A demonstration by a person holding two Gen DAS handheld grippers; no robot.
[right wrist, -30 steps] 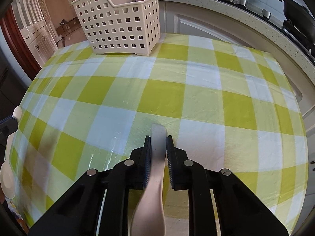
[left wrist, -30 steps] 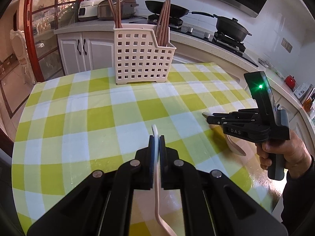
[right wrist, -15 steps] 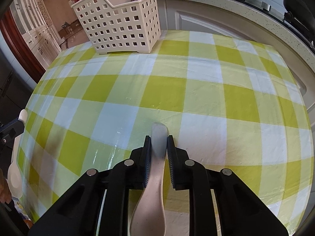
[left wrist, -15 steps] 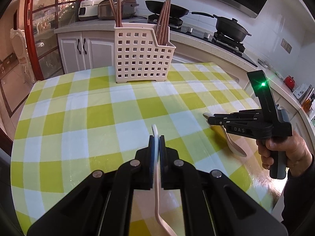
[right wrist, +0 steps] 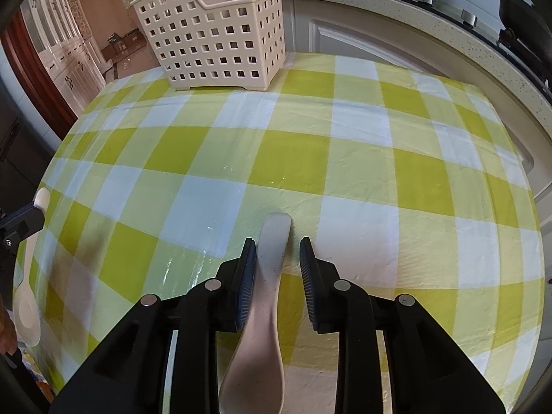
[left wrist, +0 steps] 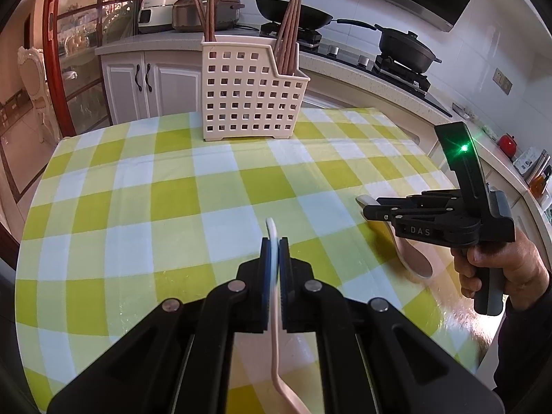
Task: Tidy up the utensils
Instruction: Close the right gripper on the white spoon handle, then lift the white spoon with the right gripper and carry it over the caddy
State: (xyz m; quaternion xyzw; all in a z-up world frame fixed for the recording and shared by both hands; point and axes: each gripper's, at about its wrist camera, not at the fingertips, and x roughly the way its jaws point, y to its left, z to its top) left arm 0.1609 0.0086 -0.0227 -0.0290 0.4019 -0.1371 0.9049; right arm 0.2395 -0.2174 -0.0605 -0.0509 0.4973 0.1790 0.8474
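My left tongs (left wrist: 274,252) are clamped on a thin white plastic spoon (left wrist: 275,310). My right tongs (right wrist: 277,258) stand parted around a speckled cream ceramic spoon (right wrist: 265,296), which may slide off onto the checked yellow tabletop (right wrist: 345,158), well short of the perforated cream plastic caddy (right wrist: 214,38).

Perforated cream plastic utensil basket (left wrist: 248,91) stands at desk (left wrist: 138,207) far edge (brown wooden chopsticks (left wrist: 288,34) upright inside); kitchen counter (left wrist: 379,76) behind it.

The white spoon (left wrist: 276,345) bowl is cut off by the frame's lower edge.
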